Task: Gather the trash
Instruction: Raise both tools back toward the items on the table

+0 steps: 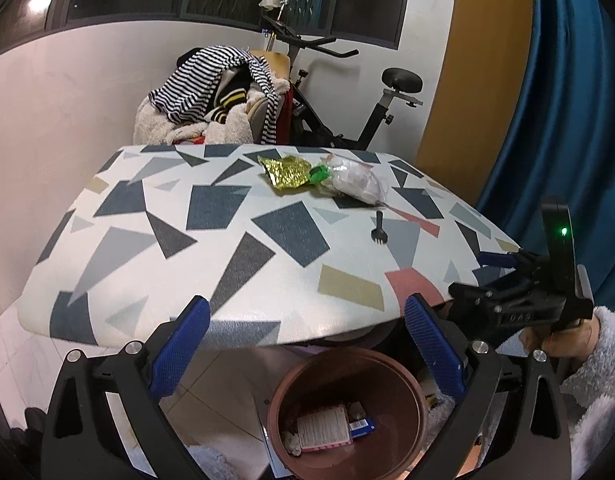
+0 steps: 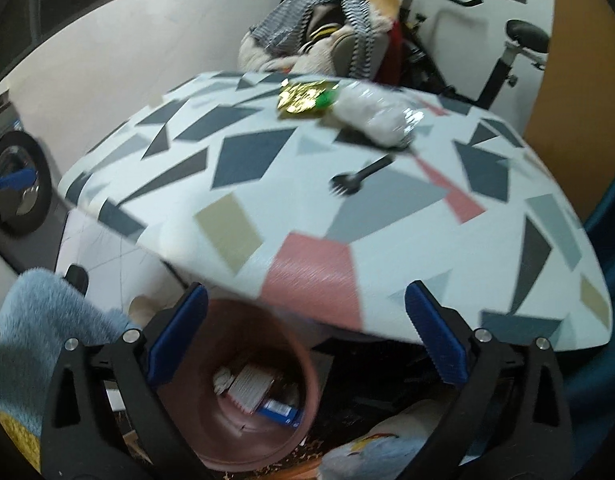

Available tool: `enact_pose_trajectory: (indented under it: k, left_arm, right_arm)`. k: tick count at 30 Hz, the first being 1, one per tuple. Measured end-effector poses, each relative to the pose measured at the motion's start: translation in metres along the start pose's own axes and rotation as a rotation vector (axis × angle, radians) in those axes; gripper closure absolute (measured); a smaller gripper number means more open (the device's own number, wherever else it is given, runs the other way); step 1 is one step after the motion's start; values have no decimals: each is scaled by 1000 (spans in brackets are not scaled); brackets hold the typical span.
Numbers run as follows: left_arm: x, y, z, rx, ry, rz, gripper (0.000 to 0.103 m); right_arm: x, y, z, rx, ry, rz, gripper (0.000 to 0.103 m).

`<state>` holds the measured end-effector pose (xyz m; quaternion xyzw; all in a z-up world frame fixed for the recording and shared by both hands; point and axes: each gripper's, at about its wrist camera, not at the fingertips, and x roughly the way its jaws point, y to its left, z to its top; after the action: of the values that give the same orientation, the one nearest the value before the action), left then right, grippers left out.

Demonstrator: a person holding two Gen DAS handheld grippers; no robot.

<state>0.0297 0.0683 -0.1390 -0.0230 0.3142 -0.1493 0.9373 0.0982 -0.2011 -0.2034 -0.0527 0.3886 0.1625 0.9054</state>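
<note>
Left gripper: the black left gripper with blue ribbed pads (image 1: 305,344) stands wide open with nothing between its fingers, held over the near edge of the table and the bin below.
Right gripper: the black right gripper with blue pads (image 2: 305,332) is spread wide and empty; in the left wrist view it shows at the table's right edge (image 1: 507,280), gripped by a hand (image 1: 563,340) in a pale fluffy sleeve (image 1: 599,364).
Table: a rounded table covered in white cloth printed with grey, navy, pink and tan angular shapes (image 1: 235,248).
Trash on the table: a crumpled gold foil wrapper (image 1: 285,171) lies near the far edge, touching a green scrap (image 1: 319,175), which sits against a crumpled clear plastic bag holding white material (image 1: 357,182).
Fork: a small black plastic fork (image 1: 378,230) lies just nearer than the plastic bag, apart from both grippers.
Bin: a round reddish-brown plastic bin (image 1: 347,412) stands on the floor under the table's near edge.
Bin contents: a white printed carton (image 1: 323,426), a blue packet (image 1: 361,426) and white crumpled bits.
Background: a pile of clothes topped by a striped black-and-white garment (image 1: 211,88), a black exercise bike (image 1: 347,112) and a dark blue curtain (image 1: 555,100).
</note>
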Motion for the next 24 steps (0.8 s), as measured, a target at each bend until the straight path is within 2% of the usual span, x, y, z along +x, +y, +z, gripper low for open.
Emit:
enact_pose_trajectory:
  k: [10, 24]
  left_arm:
    - [6, -3, 30, 30, -27, 11, 7]
    - [26, -4, 51, 44, -13, 14, 7]
  right_arm:
    - [-14, -32, 32, 19, -63, -32, 6]
    - [-5, -53, 41, 26, -59, -50, 6]
